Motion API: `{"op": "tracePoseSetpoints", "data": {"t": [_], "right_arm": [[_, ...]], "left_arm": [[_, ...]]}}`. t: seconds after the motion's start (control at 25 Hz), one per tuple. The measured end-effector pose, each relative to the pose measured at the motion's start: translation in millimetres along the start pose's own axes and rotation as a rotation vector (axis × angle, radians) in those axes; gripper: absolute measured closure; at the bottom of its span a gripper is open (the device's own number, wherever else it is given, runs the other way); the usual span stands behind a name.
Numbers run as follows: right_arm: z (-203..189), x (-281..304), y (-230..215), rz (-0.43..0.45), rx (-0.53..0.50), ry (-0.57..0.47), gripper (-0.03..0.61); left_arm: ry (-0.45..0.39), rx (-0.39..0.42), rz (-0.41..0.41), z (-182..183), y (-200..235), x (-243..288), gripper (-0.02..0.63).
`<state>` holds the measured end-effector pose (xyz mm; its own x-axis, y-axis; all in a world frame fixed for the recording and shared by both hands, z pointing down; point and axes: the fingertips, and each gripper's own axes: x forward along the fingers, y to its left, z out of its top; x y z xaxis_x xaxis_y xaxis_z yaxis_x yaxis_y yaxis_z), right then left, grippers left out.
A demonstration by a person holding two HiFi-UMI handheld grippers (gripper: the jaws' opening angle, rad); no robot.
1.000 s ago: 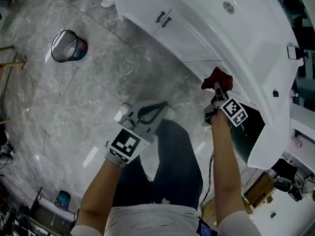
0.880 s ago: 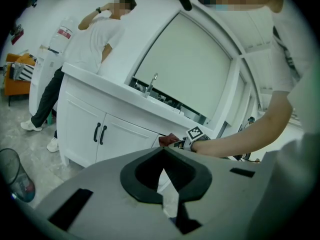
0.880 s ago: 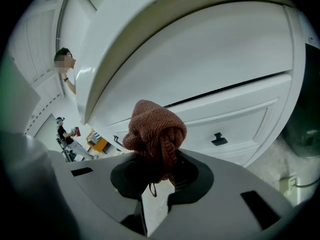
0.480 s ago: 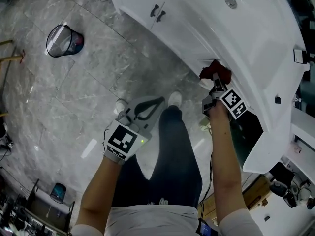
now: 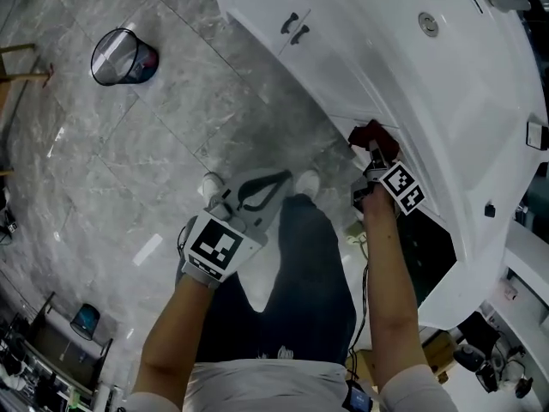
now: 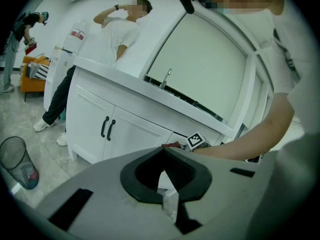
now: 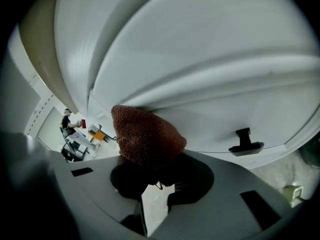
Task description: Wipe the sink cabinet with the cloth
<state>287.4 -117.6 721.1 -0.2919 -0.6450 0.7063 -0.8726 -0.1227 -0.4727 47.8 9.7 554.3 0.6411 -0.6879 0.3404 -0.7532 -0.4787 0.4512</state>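
Observation:
The white sink cabinet (image 5: pixel 343 50) runs across the top of the head view, with two black door handles (image 5: pixel 296 26). My right gripper (image 5: pixel 375 151) is shut on a dark red cloth (image 5: pixel 369 134) and presses it against the cabinet front, under the counter edge. In the right gripper view the knobbly cloth (image 7: pixel 145 136) bulges from the right gripper (image 7: pixel 150 166) against the white panel (image 7: pixel 210 84), hiding the tips. My left gripper (image 5: pixel 281 179) hangs over the floor, away from the cabinet, shut and holding nothing. The left gripper (image 6: pixel 162 151) faces the cabinet doors (image 6: pixel 107 129).
A mesh waste bin (image 5: pixel 124 57) stands on the grey marble floor at the left. A dark cabinet opening (image 5: pixel 429 247) lies just below my right arm. A black handle (image 7: pixel 245 141) sits right of the cloth. Another person (image 6: pixel 115 39) stands at the cabinet's far end.
The right gripper and cloth have slid a little along the cabinet front toward the handled doors. The left gripper has stayed about where it was, still shut.

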Motion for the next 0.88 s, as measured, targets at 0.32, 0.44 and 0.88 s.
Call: {"op": "tracePoseSetpoints", "data": {"t": [0.32, 0.44, 0.88], "right_arm": [[-32, 43, -32, -0.045, 0.03, 0.013, 0.491], [-40, 51, -35, -0.043, 0.043, 0.0, 0.491], [-54, 62, -48, 0.04, 0.13, -0.04, 0.491]], "left_arm": [[0.004, 0.022, 0.035, -14, 24, 2, 0.604], [0.019, 0.033, 0.034, -19, 27, 2, 0.604], [0.064, 0.059, 0.005, -28, 18, 16, 0.604]]}}
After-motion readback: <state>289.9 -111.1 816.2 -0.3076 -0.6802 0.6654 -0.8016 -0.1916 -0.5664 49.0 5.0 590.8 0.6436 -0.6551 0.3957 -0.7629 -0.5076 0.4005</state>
